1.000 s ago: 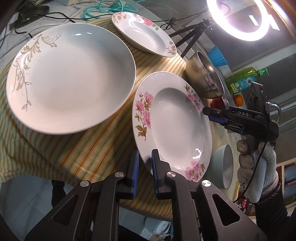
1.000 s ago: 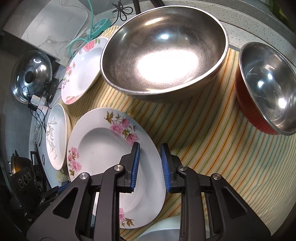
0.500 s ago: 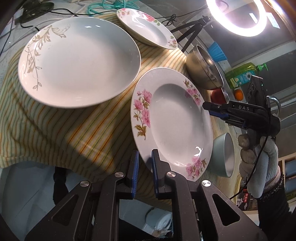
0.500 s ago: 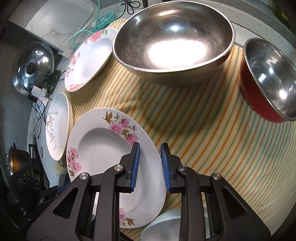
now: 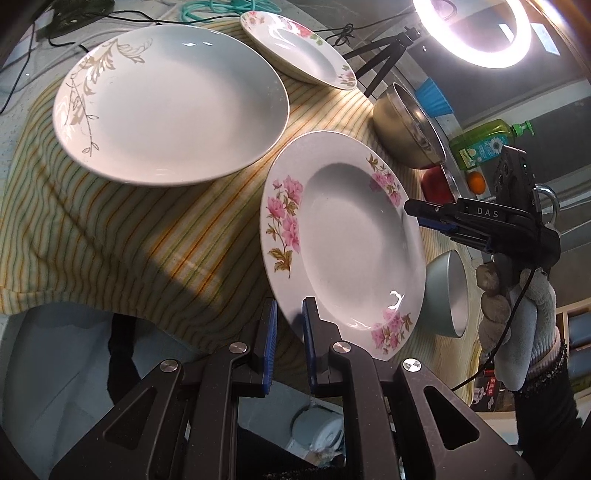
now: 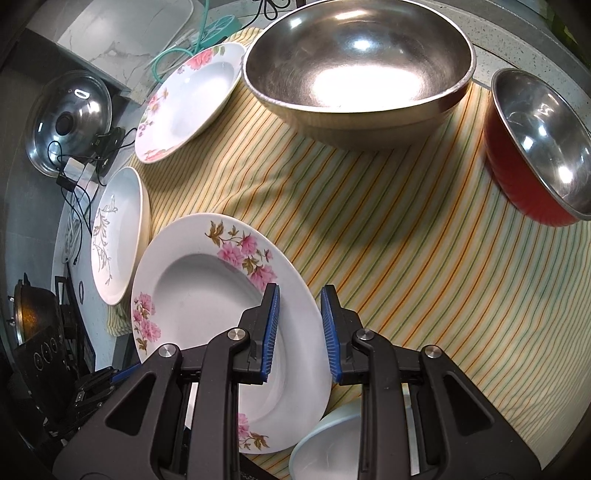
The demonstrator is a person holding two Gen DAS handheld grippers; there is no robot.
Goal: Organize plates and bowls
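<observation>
My left gripper (image 5: 289, 343) is shut on the near rim of a pink-flowered plate (image 5: 343, 243) and holds it tilted above the striped cloth (image 5: 147, 236). My right gripper (image 6: 298, 328) is shut on the same plate's opposite rim (image 6: 207, 295); it also shows in the left wrist view (image 5: 424, 218). A large white plate with a grey leaf pattern (image 5: 170, 103) lies to the left. A second pink-flowered plate (image 5: 299, 48) lies at the back. A large steel bowl (image 6: 354, 70), a red-sided steel bowl (image 6: 535, 147) and a pale blue bowl (image 6: 332, 446) stand on the cloth.
A ring light on a tripod (image 5: 472, 33), a green soap bottle (image 5: 484, 144) and an orange (image 5: 475, 181) are behind the table. A pot lid (image 6: 68, 122) and cables (image 6: 77, 166) lie on the counter to the left. The cloth hangs over the near table edge.
Both grippers have lifted the pink-flowered plate and pulled it back from the other dishes, so the big steel bowl and white plate look farther away. Both grips stay the same.
</observation>
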